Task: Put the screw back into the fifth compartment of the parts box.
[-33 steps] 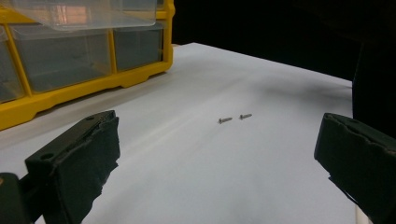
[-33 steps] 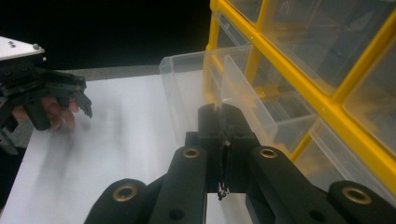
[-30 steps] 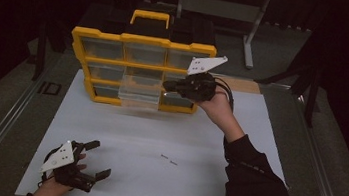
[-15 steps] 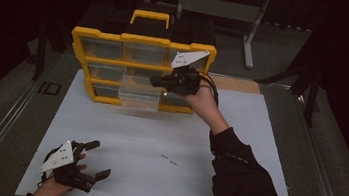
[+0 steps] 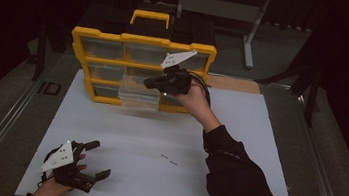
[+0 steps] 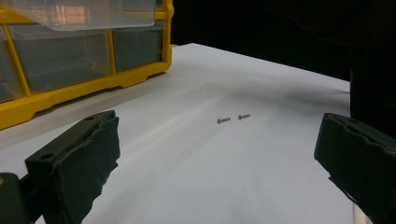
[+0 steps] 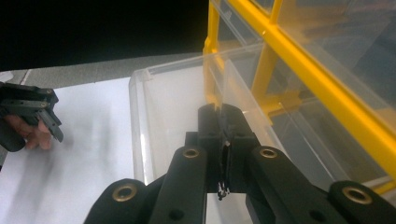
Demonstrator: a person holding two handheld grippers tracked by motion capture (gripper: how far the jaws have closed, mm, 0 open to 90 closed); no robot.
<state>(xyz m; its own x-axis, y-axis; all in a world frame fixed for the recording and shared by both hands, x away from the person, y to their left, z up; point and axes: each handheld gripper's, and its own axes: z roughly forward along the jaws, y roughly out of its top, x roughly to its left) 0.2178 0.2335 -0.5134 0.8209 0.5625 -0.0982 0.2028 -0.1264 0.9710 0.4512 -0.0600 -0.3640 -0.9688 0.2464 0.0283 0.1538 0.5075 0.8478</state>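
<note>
A yellow organizer [image 5: 142, 39] with clear drawers stands at the back of the white mat. One clear drawer [image 5: 138, 96] is pulled out of its lower row. My right gripper [image 5: 150, 82] hovers at that drawer's right side, pointing left. Seen from the right gripper [image 7: 219, 109], the jaws are shut over the open drawer [image 7: 173, 107], and a thin small screw [image 7: 222, 189] seems pinched between the pads. Two small screws [image 5: 169, 160] lie mid-mat. My left gripper [image 5: 97, 159] rests open near the front left edge, with the two screws [image 6: 224, 120] lying beyond its wide jaws [image 6: 217, 149].
The white mat [image 5: 258, 138] covers the table. A metal stand [image 5: 251, 32] rises behind the organizer, and dark floor lies around the table. The left gripper [image 7: 32, 112] and its hand appear at the far left of the right gripper view.
My right gripper has moved left along the organizer's front and slightly down, ending over the open drawer. The left gripper has stayed put.
</note>
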